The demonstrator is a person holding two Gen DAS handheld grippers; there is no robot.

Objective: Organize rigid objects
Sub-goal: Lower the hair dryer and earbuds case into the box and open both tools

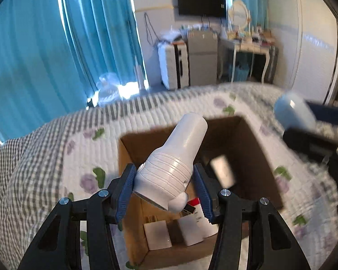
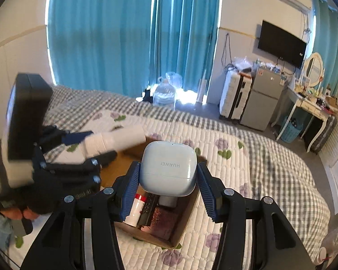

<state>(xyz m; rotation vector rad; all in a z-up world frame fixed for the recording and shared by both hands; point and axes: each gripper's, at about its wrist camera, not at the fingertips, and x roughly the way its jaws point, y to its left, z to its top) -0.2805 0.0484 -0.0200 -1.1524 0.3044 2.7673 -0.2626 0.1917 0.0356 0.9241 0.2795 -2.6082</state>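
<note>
The left gripper [image 1: 164, 180] is clamped on a white plastic device with a ribbed waist and a wide cylindrical head [image 1: 173, 157]; its blue ridged pads [image 1: 125, 186] press against the ribbed lower body on both sides, and the cylindrical end points up and away from the camera. The device hangs above an open brown cardboard box [image 1: 133, 148] that stands on a bed with a white quilted cover printed with purple flowers and green leaves [image 1: 56, 148]. Inside the box, under the device, lie a white square adapter [image 1: 156, 234], another white block [image 1: 189, 231] and a white pack with a red band [image 1: 197, 204].

The right gripper [image 2: 167, 175] grips a pale blue rounded earbud case marked HUAWEI [image 2: 169, 168], with the blue pads touching its left and right sides. This case too is held over the box, whose near rim [image 2: 146, 238] shows below it. In that view the box holds a white cylinder with a red band [image 2: 136, 207], a dark remote-like bar [image 2: 148, 207] and a dark reddish flat item [image 2: 163, 222]. The left gripper appears blurred at the left of this view, just beside the box.

Beyond the bed hang teal curtains [image 2: 101, 33], with a white suitcase [image 2: 232, 96] and a small grey fridge [image 2: 263, 99] by the wall.
</note>
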